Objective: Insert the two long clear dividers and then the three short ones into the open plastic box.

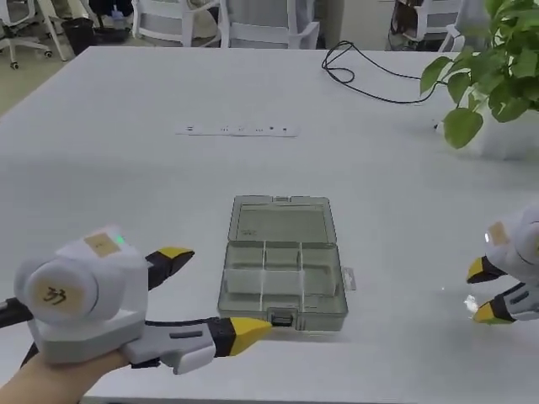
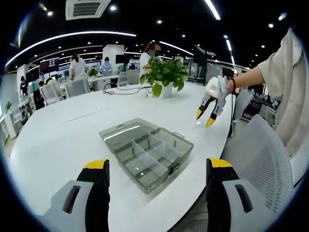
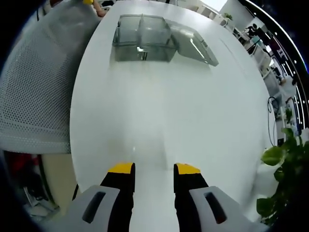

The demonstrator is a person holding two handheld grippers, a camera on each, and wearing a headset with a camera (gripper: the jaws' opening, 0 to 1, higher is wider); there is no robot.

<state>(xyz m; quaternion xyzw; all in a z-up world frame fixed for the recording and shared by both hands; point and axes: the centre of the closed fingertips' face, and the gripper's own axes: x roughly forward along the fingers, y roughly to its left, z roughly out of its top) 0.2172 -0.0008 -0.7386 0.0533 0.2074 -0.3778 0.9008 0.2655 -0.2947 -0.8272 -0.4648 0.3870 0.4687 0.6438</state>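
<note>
The open grey plastic box (image 1: 282, 316) sits at the table's near middle with its lid (image 1: 280, 220) laid flat behind it. Clear dividers (image 1: 264, 271) stand inside and split it into several compartments. My left gripper (image 1: 215, 290) is open wide just left of the box's front corner, nothing between its fingers; in its own view the left gripper (image 2: 157, 164) faces the box (image 2: 147, 152). My right gripper (image 1: 482, 292) hangs open at the right edge, well apart from the box, over a faint clear glint (image 1: 469, 301) on the table. In its own view the right gripper (image 3: 153, 168) is empty, the box (image 3: 145, 36) far ahead.
A potted plant (image 1: 493, 71) stands at the back right, with a black cable (image 1: 362, 71) beside it. A thin white strip (image 1: 236, 130) lies across the table's middle. Office chairs (image 1: 227, 21) line the far edge. A mesh chair (image 3: 43, 82) is close to the table's near edge.
</note>
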